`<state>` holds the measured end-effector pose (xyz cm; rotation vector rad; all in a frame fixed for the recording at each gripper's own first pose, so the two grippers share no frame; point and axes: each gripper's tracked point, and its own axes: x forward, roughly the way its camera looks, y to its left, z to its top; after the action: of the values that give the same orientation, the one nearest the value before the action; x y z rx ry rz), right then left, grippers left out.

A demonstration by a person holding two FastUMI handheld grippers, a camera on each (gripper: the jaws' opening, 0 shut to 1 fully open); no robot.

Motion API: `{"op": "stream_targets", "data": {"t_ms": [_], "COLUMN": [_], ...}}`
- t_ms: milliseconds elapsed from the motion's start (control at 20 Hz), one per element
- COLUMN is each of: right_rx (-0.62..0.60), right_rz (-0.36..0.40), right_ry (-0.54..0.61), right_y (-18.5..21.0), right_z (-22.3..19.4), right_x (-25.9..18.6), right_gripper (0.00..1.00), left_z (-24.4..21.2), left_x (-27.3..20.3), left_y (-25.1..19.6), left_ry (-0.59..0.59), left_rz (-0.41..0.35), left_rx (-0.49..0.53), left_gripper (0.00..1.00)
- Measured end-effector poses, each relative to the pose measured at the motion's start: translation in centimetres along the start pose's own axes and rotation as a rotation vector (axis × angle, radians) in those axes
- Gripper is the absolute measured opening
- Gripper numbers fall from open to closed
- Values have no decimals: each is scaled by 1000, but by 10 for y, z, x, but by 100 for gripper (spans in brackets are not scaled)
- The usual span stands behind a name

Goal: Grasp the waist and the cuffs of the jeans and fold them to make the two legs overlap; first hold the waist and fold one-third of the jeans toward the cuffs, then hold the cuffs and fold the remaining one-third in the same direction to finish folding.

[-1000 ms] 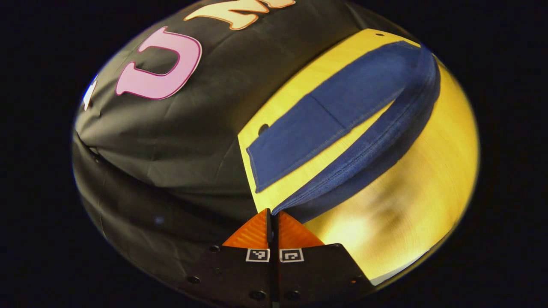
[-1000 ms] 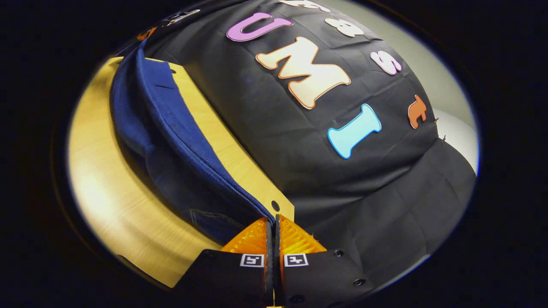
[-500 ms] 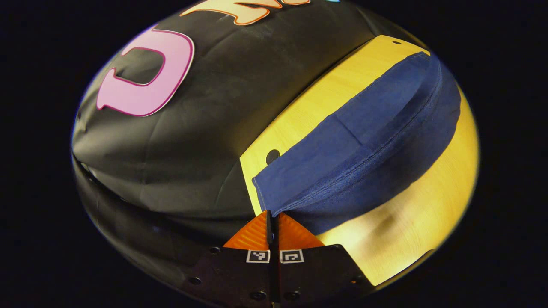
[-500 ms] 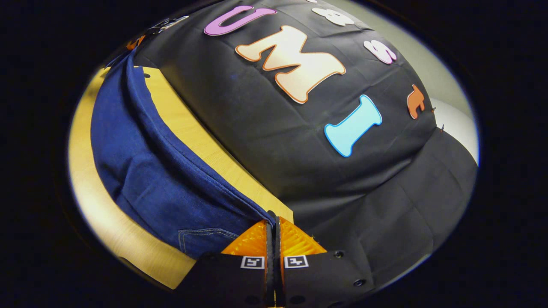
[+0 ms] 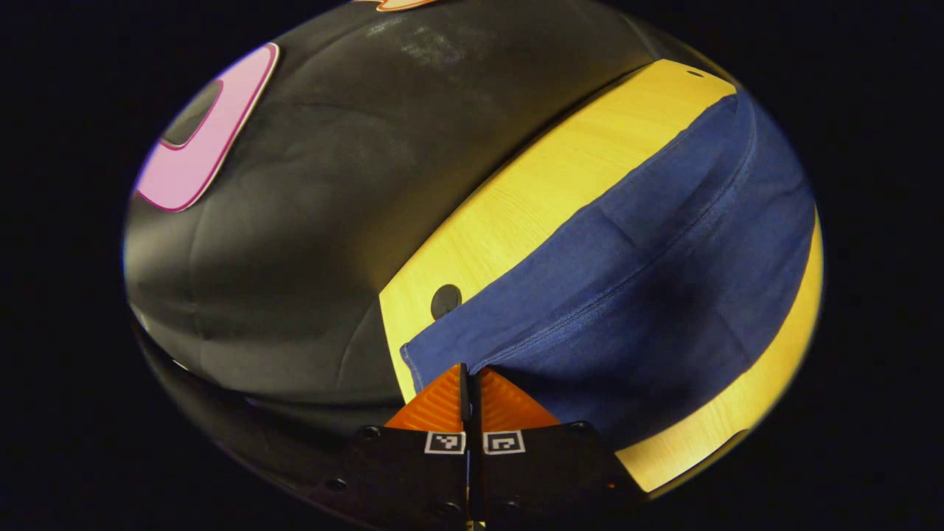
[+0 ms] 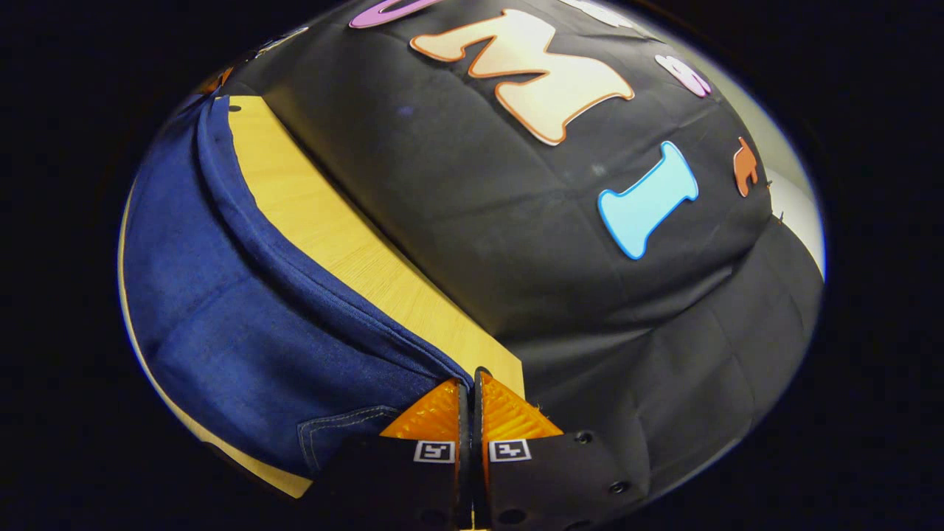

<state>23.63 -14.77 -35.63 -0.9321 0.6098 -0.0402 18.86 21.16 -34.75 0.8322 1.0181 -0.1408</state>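
- Left gripper [image 5: 470,370]: fingers pinched together on a jeans [image 5: 627,295] edge.
- Right gripper [image 6: 469,380]: clamped on denim edge near a stitched pocket.
- Jeans draped over the wooden table [image 5: 531,192], booth wall [image 6: 590,295] beyond.

Both views are round and bent like a fishbowl, so straight lines curve near the edges. In the left gripper view the yellow wood counter [image 5: 516,199] is bright and looks very strong in colour, and it grows dimmer low down on the right. The blue jeans [image 5: 649,280] have a dark shadow under their raised fold. The black cloth wall [image 5: 332,184] has a soft pale shine near the top.

In the right gripper view the counter [image 6: 324,228] is duller. The jeans [image 6: 221,324] look sharp enough to see the stitches. The far left rim is dark and a bit fuzzy.
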Motion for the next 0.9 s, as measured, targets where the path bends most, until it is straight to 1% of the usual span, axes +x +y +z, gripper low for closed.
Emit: {"op": "stream_targets", "data": {"t_ms": [100,150,200,250,300,350,400,450,500,600,700,800,900], "right_rx": [-7,-15,-21,-5,26,56,81,107,143,234,346,443,551], "right_rz": [0,-15,-43,-65,-81,-102,-115,-129,-135,-139,-131,-131,-119], "right_ry": [27,37,46,44,41,35,29,19,11,7,15,48,101], "right_y": [9,9,2,-5,-10,-19,-27,-34,-42,-51,-58,-67,-72], "right_z": [-7,-8,-11,-10,-9,-4,-3,0,1,-5,-19,-47,-82], "right_x": [12,14,14,16,7,4,5,-2,-10,-20,-26,-32,-37], "right_gripper": [2,2,0,25,50,74,99,99,100,100,100,100,100], "left_z": [6,10,12,13,19,23,26,35,41,58,74,89,104], "left_x": [17,23,29,33,27,25,25,17,6,-12,-45,-78,-107], "left_y": [-1,-1,-3,-8,-12,-6,-2,1,4,10,12,2,-7], "left_ry": [-29,-46,-57,-73,-93,-120,-154,-188,-215,-278,-337,-379,-414], "left_rz": [13,21,17,2,-5,33,47,64,78,110,122,98,87], "left_rx": [14,19,15,4,-14,-22,-45,-71,-96,-163,-250,-330,-373], "left_gripper": [0,0,0,0,33,67,100,100,93,94,93,94,93]}}
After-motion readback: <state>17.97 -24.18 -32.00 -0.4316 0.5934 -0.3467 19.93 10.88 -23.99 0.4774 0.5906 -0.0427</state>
